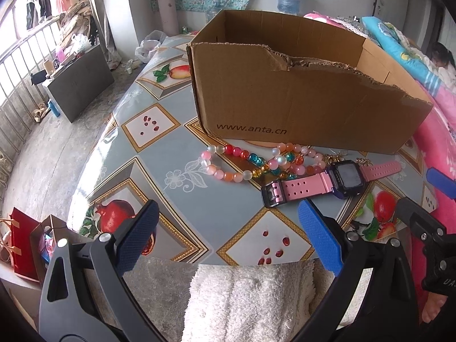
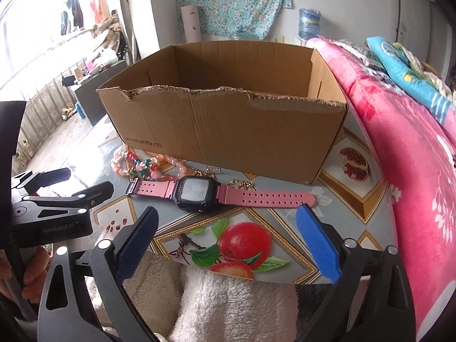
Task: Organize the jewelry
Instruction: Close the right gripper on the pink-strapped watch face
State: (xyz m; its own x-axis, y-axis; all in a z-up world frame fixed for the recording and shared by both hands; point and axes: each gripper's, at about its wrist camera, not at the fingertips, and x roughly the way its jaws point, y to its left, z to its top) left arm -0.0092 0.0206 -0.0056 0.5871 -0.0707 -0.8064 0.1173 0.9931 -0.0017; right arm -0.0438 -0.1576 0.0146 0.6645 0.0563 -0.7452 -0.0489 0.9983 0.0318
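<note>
A pink-strapped digital watch (image 1: 333, 181) (image 2: 196, 191) lies flat on the table in front of an open cardboard box (image 1: 285, 97) (image 2: 228, 131). Bead bracelets (image 1: 250, 161) (image 2: 145, 165) in pink, red, teal and orange lie beside it, against the box front. A small gold chain piece (image 2: 242, 183) lies behind the watch. My left gripper (image 1: 228, 228) is open and empty, near the table's front edge, short of the bracelets. My right gripper (image 2: 228, 233) is open and empty, just short of the watch.
The round table (image 1: 176, 148) has a fruit-print cover. A white fluffy towel (image 1: 250, 302) hangs below its front edge. Pink and blue bedding (image 2: 404, 148) is piled at the right, close to the box. Red bags (image 1: 25, 245) stand on the floor at left.
</note>
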